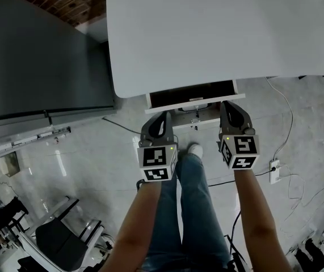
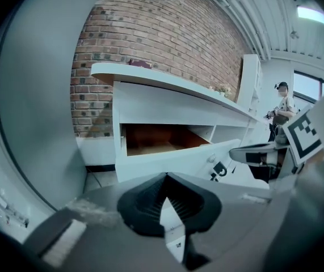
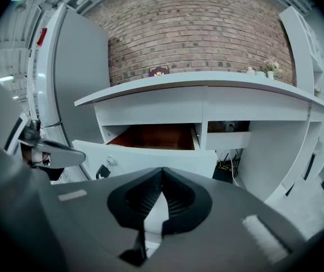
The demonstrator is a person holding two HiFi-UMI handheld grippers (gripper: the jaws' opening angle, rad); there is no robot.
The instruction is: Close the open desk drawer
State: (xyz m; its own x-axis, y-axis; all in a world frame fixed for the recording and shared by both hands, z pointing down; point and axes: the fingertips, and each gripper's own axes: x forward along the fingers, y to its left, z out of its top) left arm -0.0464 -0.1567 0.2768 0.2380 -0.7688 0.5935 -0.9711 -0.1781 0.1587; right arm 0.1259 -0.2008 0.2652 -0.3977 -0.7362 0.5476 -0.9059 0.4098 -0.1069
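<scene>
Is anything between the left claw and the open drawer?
No. The left gripper view shows only air between the left claw and the drawer.

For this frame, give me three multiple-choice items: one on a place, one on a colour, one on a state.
1. The open drawer sits: A) under the desk top; B) on top of it; C) behind it.
2. The drawer's inside is: A) white; B) reddish-brown; C) green.
3. The left gripper and right gripper are: A) wide open; B) shut, empty; C) shut on the drawer.
Answers: 1 A, it juts out below the top; 2 B, both gripper views show it; 3 B, the fingers meet with nothing between.
</scene>
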